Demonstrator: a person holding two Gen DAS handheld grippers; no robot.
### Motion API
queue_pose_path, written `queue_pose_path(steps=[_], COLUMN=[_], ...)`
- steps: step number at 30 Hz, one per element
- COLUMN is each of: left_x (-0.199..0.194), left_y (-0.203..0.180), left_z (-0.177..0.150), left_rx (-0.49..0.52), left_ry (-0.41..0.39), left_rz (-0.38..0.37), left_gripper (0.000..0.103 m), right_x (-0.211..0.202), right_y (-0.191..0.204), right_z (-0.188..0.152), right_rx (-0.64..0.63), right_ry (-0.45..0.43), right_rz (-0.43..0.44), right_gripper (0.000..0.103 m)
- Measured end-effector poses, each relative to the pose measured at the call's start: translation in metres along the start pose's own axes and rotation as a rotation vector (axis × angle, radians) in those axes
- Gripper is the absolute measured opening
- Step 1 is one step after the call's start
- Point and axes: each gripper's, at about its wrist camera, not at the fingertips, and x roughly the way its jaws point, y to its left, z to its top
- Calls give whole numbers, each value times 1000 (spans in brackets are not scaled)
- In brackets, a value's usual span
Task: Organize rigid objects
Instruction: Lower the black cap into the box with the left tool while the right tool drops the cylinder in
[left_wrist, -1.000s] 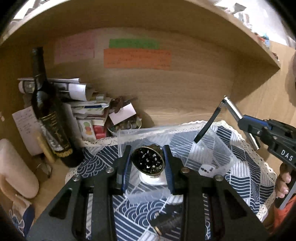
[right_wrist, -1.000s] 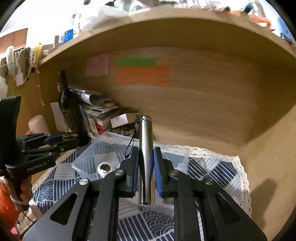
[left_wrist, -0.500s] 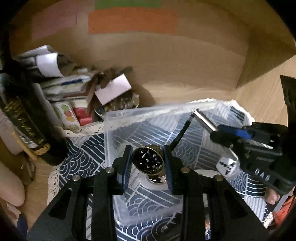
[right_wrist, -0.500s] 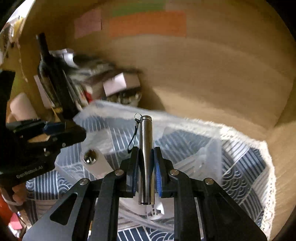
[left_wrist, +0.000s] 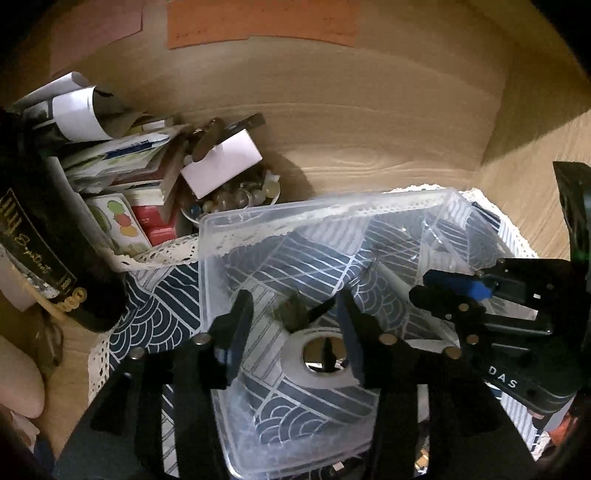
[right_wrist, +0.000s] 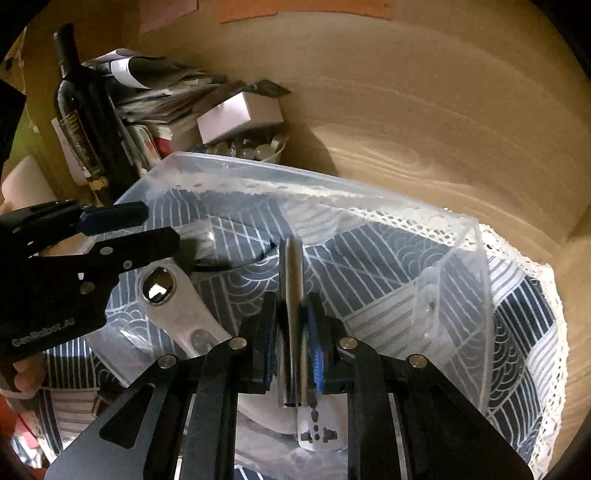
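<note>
A clear plastic bin (left_wrist: 325, 210) stands on a blue patterned cloth; it also shows in the right wrist view (right_wrist: 461, 236). My left gripper (left_wrist: 295, 325) is open over the bin, and a small dark round metal piece (left_wrist: 291, 314) lies below between its fingers. A white tool with a shiny round hole (left_wrist: 325, 354) lies in the bin, also in the right wrist view (right_wrist: 173, 306). My right gripper (right_wrist: 291, 332) is shut on a slim silver metal cylinder (right_wrist: 291, 280) with a black cord, held low inside the bin.
A dark wine bottle (left_wrist: 44, 236) stands left of the bin, beside a heap of papers and boxes (left_wrist: 122, 162) and a bowl of glass marbles (left_wrist: 240, 195). A wooden wall (left_wrist: 369, 122) rises close behind. A white plug adapter (right_wrist: 317, 432) lies under my right gripper.
Both grippers dropped lower into the bin. My left gripper opened and let go of the dark round piece. My right gripper still holds the silver cylinder, now deeper in the bin.
</note>
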Motion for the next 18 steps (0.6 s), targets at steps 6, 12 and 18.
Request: queue_pose_path(steps=[6, 12, 18], left_x=[-28, -58, -71], left_y=[-3, -6, -13], left_z=[-3, -18, -45], left_rx=[5, 17, 45], left_ry=[-49, -96, -76], left_rz=[21, 27, 1], left_gripper=[61, 76, 76], right_x=[-32, -66, -86], right_y=[4, 9, 18], right_z=[-4, -16, -39], right_rx=[-16, -15, -16], right_ry=[-75, -134, -151], right_rz=[-10, 0, 7], right_gripper=[27, 36, 37])
